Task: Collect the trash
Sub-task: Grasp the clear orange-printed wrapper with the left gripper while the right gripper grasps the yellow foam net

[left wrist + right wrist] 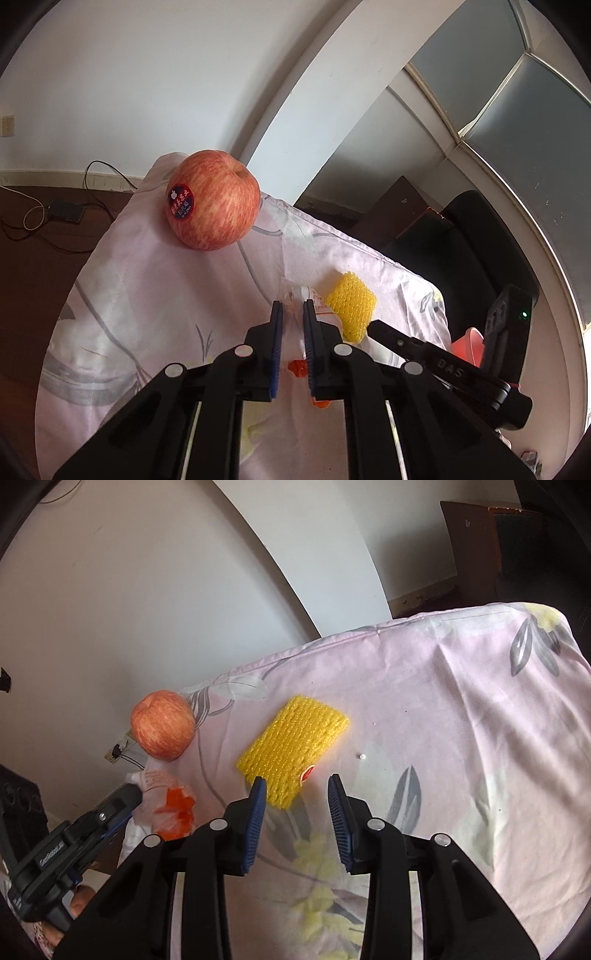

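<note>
A clear plastic bag [295,293] with orange scraps inside lies on the pink floral cloth [147,295]. My left gripper [292,308] is shut on its crumpled top. From the right wrist view the same bag [173,805] hangs at the cloth's left edge from the left gripper [127,799]. A yellow foam fruit net [291,749] with a small red sticker [306,773] lies flat mid-cloth. My right gripper [297,781] stands open, its jaws on either side of the net's near corner without touching it. A red apple [212,201] with a blue sticker rests at the cloth's far end.
The cloth [461,738] drops off at its edges all round. Cables and a black adapter [66,212] lie on the dark floor beyond the apple. A black chair [469,236] and a pink-red bucket [469,347] sit off the cloth's right side.
</note>
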Tool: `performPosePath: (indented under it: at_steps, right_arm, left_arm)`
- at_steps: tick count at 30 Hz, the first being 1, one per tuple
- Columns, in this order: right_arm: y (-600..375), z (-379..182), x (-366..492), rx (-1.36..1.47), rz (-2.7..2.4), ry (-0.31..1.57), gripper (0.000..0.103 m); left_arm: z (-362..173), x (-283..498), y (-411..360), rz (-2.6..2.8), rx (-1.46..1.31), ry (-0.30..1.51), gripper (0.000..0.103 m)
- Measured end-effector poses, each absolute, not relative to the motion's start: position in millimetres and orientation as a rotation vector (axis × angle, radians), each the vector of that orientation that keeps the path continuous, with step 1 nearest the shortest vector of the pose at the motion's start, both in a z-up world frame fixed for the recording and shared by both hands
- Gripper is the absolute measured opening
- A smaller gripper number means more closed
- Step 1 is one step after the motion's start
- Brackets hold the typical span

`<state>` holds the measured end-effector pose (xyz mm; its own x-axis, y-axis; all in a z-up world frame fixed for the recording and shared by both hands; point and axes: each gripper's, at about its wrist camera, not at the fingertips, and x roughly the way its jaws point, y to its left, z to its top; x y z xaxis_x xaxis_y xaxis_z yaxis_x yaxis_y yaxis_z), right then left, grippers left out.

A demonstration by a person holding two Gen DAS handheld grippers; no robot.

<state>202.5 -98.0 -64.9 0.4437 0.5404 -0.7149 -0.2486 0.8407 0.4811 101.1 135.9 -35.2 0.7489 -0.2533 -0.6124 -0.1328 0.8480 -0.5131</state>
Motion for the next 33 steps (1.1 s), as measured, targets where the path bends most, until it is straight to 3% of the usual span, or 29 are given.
performPosePath:
  at_steps: [10,11,12,16,33]
  right_arm:
    - [-67,-64,209,0.207,0.476,0.948,0.035]
    - [-64,-64,205,0.179,0.486,0.938,0.033]
    - [-60,-64,203,0.152,0.492,0.929,0.022]
    - [-60,-61,194,0.124,0.499,0.900,0.010]
    - [-153,-10,123,0.155,0.422,0.757,0.009]
  left_arm:
    - [-28,89,131,-0.084,-0.535,0.720,0.010]
    - [-28,88,131,-0.083,-0.534,0.718,0.010]
    - [-28,87,132,-0.083,-0.533,0.717,0.010]
    - [-26,82,131,-0.077,-0.529,0.714,0.010]
    - [-1,75,86,-0.120,-0.418,0.695,0.010]
